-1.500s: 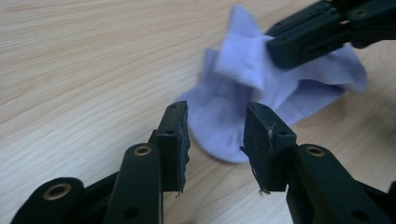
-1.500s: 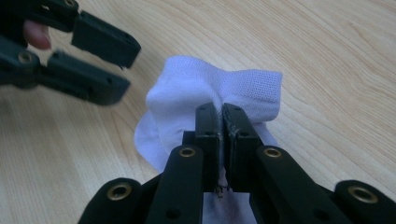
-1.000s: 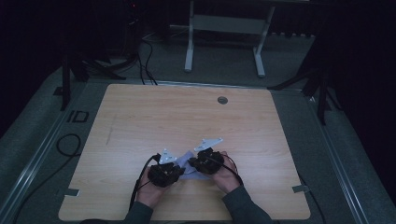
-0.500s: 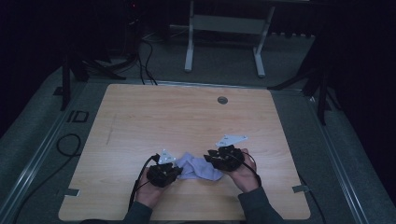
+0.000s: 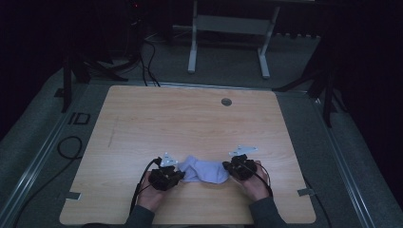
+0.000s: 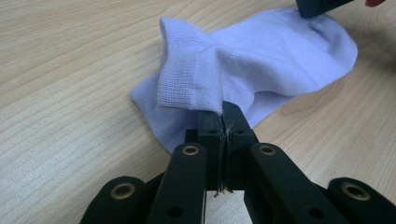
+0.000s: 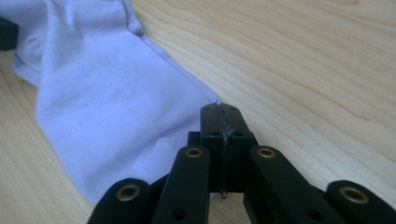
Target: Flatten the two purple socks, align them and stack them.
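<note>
Two tongs, both clamped on one pale sock. Your left tongs pinch its ribbed cuff; sock lies stretched L-R across the bench near your edge, long axis running between your hands. Your right tongs just closed, pinching the sock's other end, fabric betw. pads.

Pale lilac-blue knit sock, plain, no print; ribbed weave on cuff band. Light tan wood-grain tabletop w/ fine darker streaks, small dark grey round plug at 12 o'clock. Black two-jaw grippers, brass-coloured rivets, light grey top plates.
</note>
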`<state>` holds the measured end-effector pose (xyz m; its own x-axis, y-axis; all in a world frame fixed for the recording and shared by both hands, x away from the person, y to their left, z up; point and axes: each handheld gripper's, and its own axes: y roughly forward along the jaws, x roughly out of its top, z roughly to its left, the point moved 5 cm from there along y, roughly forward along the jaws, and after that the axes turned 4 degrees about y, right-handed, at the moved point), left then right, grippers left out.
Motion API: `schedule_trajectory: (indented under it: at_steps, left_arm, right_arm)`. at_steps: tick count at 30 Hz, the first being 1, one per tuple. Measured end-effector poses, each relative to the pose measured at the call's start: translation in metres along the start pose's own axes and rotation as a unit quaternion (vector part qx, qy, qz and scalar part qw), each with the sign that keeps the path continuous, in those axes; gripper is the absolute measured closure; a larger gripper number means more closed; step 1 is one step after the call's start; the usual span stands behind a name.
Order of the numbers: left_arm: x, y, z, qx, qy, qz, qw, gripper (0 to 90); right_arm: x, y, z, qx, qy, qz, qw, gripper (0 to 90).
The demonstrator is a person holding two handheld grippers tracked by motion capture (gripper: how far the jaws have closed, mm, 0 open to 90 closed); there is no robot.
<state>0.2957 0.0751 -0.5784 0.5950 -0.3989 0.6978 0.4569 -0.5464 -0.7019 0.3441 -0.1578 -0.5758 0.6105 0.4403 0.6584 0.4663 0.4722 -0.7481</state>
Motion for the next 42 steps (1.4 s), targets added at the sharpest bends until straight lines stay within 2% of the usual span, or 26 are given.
schedule_trajectory:
  at_steps: [8,17,23,29,30,31,34,37,42]
  left_arm:
    - [-0.002,-0.001,0.002,-0.003,-0.002,0.007,1.0,88.4]
    - [-0.006,-0.004,0.004,-0.023,-0.005,0.025,0.9994,88.3]
    - [-0.009,-0.006,0.007,-0.018,0.002,0.04,0.999,88.3]
    - [-0.012,-0.006,0.009,-0.005,0.007,0.048,0.9988,86.6]
    - [-0.013,-0.005,0.01,0.004,0.011,0.053,0.9985,86.6]
    - [-0.013,-0.005,0.01,0.008,0.009,0.051,0.9986,79.9]
    - [-0.013,-0.007,0.012,0.011,0.003,0.042,0.9991,71.5]
    - [-0.012,-0.01,0.015,0.014,-0.002,0.029,0.9995,63.8]
    - [-0.01,-0.017,0.025,0.029,-0.006,0.008,0.9995,54.8]
  right_arm:
    - [0.005,-0.008,0.001,-0.001,0.006,-0.021,0.9998,90.0]
    - [0.012,-0.009,-0.003,-0.008,0.013,-0.032,0.9994,89.9]
    - [0.008,0.001,-0.008,-0.016,0.016,-0.017,0.9996,89.8]
    - [0.003,0.006,-0.007,-0.015,0.014,-0.009,0.9998,89.3]
    - [0.002,0.006,-0.007,-0.013,0.013,-0.009,0.9998,88.3]
    - [0.002,0.006,-0.006,-0.009,0.012,-0.008,0.9998,83.7]
    - [0.003,0.002,-0.005,-0.003,0.014,-0.019,0.9997,72.9]
    - [0.004,-0.004,-0.004,0.002,0.019,-0.033,0.9993,66.2]
    - [0.004,-0.016,-0.007,0.012,0.036,-0.056,0.9977,61.2]
